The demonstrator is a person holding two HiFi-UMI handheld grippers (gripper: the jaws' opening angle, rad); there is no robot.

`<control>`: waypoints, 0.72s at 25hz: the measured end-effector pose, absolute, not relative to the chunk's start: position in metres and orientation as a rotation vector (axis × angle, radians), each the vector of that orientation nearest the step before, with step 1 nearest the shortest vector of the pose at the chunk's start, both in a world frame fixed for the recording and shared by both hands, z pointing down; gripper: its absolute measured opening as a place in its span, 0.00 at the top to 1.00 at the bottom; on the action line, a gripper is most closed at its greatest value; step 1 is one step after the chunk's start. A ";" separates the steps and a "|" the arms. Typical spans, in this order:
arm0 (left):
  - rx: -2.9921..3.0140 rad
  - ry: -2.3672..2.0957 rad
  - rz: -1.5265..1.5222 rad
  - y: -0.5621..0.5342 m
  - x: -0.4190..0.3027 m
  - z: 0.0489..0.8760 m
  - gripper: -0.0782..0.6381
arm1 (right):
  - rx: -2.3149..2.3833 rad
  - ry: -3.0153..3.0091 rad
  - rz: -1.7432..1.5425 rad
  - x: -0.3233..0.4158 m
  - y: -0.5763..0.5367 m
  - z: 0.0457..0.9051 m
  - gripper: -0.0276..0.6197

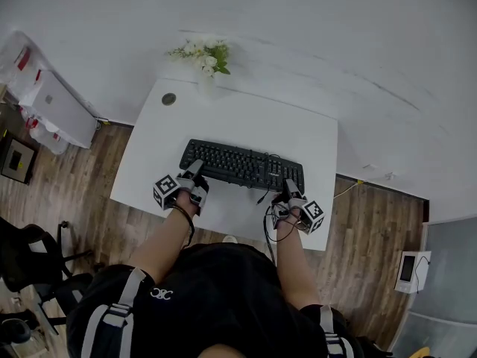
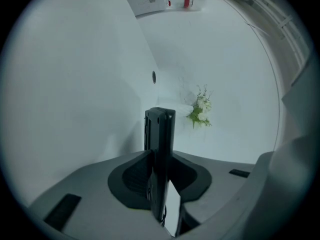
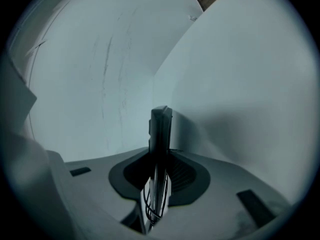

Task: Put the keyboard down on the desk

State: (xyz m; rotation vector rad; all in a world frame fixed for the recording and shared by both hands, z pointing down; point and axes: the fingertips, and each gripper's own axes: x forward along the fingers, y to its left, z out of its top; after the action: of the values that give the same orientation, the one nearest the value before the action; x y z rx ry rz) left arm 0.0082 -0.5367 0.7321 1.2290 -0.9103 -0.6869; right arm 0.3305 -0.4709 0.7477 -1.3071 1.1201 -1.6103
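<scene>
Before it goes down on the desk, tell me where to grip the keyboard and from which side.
Grip the keyboard by its thin near edge at both ends, coming from the person's side of the desk. It is long, flat and slim, so one central pinch would likely tip it; the left gripper and right gripper clamp it that way.

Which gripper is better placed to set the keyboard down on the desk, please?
Neither alone: the left gripper clamps the keyboard at its left end, the right gripper at its right end, so both should probably lower together. The cable hangs beside the right one.
</scene>
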 end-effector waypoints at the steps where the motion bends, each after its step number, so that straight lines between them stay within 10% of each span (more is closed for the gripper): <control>1: 1.227 -0.913 -0.681 -0.537 0.009 0.734 0.77 | -1.308 1.112 -1.618 0.331 -0.471 0.750 0.84; 18: 1.113 -0.992 -0.455 -0.530 0.011 0.779 0.73 | -1.463 1.065 -1.783 0.329 -0.469 0.771 0.78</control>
State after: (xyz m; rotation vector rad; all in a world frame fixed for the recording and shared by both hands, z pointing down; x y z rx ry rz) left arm 0.0114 -0.5296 0.7791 1.1129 -0.9921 -0.4547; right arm 0.3291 -0.4686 0.7714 -1.4628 1.0655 -1.7833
